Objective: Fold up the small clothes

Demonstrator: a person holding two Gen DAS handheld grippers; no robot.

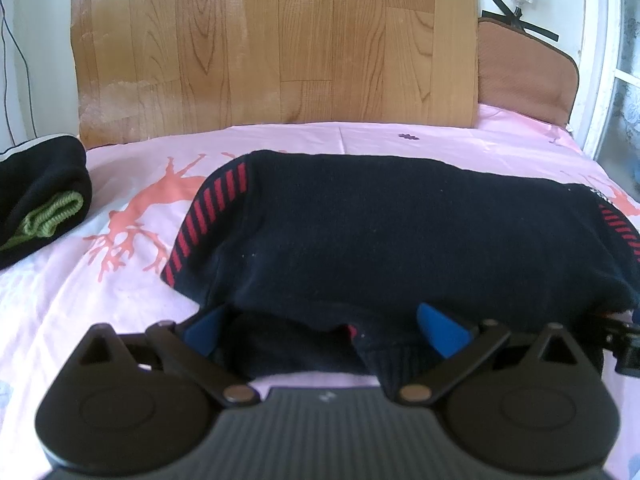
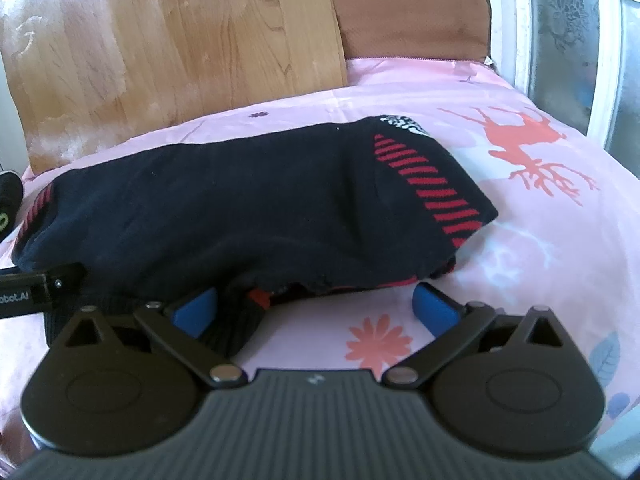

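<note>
I am holding both claws released: right gripper [image 2: 314, 307] and left gripper [image 1: 320, 326] spread wide at the near hem of the navy sweater [image 1: 400, 236]. It is lying folded on the pink sheet [image 1: 120, 320]. A folded dark garment [image 1: 40, 200] is sitting aside; the sweater probably needs another fold or stacking.

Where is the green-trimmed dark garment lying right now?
In the left wrist view, the green-trimmed dark garment lies folded at the far left edge on the pink bedsheet, apart from the navy red-striped sweater and near the wooden board.

Dark bundle [image 1: 40, 196] (left edge) cut off
</note>
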